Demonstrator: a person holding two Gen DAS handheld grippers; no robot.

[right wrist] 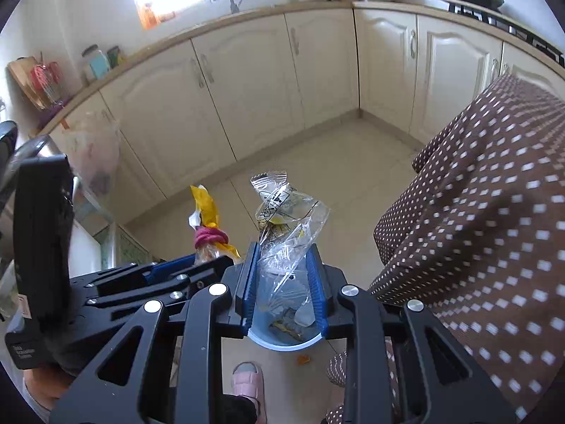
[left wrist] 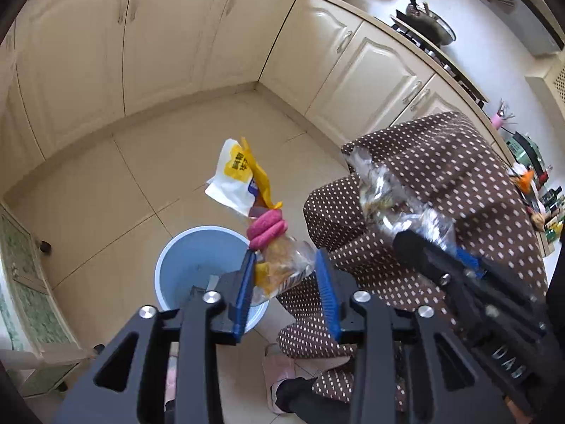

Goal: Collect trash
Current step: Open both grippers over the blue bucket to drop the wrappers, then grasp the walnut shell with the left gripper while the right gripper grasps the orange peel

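Note:
My left gripper (left wrist: 284, 258) is shut on a trash bundle (left wrist: 272, 247): a clear bag with yellow scraps, a pink band and a white and yellow wrapper sticking out ahead. Just below and left of it stands a light blue bin (left wrist: 183, 265), open at the top. In the right wrist view my right gripper (right wrist: 282, 251) is shut on crumpled clear plastic wrappers (right wrist: 286, 219), right above the bin (right wrist: 282, 344), which holds some scraps. The left gripper (right wrist: 183, 265) with its bundle (right wrist: 208, 233) sits close on the left. The right gripper (left wrist: 434, 247) also shows at the right of the left wrist view.
A person in brown polka-dot clothing (right wrist: 476, 212) stands close on the right, a pink slipper (right wrist: 247, 381) beside the bin. An orange scrap (right wrist: 303, 358) lies on the tiled floor. Cream cabinets (right wrist: 247, 99) line the back and right, pans (left wrist: 427, 21) on the counter.

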